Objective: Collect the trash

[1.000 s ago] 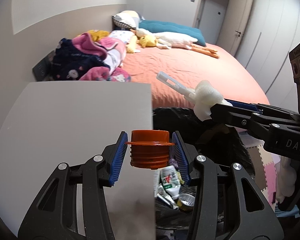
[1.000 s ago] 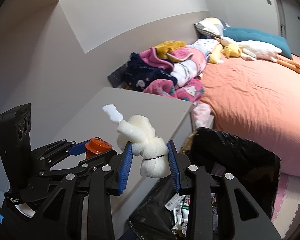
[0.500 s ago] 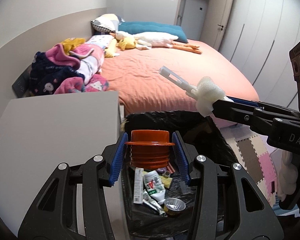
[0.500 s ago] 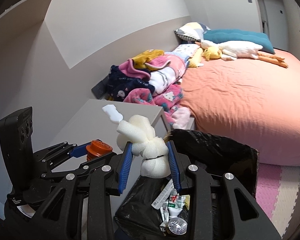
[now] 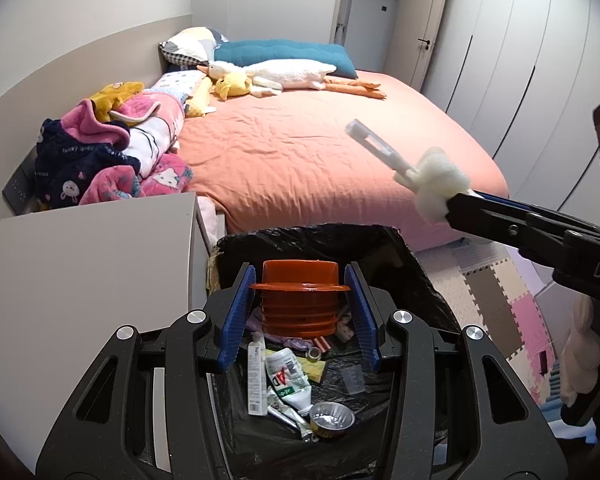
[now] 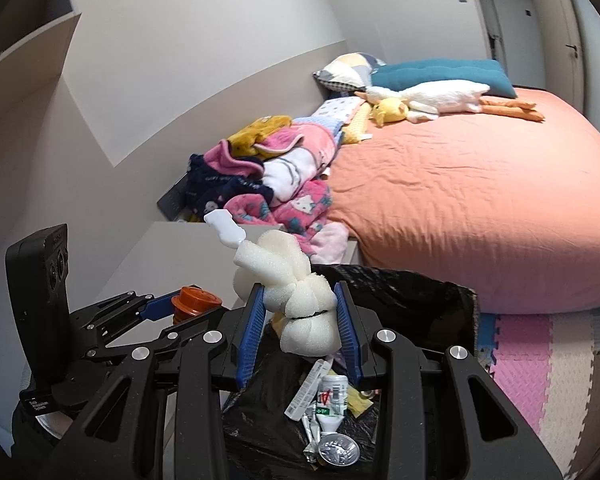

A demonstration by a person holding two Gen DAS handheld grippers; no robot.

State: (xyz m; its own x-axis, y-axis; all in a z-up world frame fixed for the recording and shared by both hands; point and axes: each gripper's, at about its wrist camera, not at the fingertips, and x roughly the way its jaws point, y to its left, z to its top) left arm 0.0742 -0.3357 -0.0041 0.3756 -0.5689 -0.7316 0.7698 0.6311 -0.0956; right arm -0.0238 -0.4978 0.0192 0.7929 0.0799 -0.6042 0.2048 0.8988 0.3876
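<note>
My left gripper (image 5: pixel 299 294) is shut on an orange ribbed plastic cap (image 5: pixel 299 300), held over the open black-lined trash bin (image 5: pixel 416 264). My right gripper (image 6: pixel 299 312) is shut on a white foam sponge brush (image 6: pixel 296 300) with a white plastic handle sticking up to the left; it hangs over the same bin (image 6: pixel 412 288). In the left wrist view the right gripper (image 5: pixel 454 206) and its sponge brush (image 5: pixel 436 184) come in from the right, above the bin. In the right wrist view the left gripper (image 6: pixel 188 308) with the orange cap (image 6: pixel 194 300) shows at left. Several wrappers, a crushed bottle and a foil cup lie inside.
A grey cabinet top (image 5: pixel 84 264) stands left of the bin. Behind it is a bed with an orange sheet (image 5: pixel 312 160), a pile of pink and navy clothes (image 5: pixel 108 152) and plush toys (image 5: pixel 276 76). Coloured foam floor mats (image 5: pixel 496 300) lie to the right; wardrobe doors line the far wall.
Both grippers have moved sideways off the grey cabinet top and now sit over the bin, each still holding its item. The bin's contents have come into full view.
</note>
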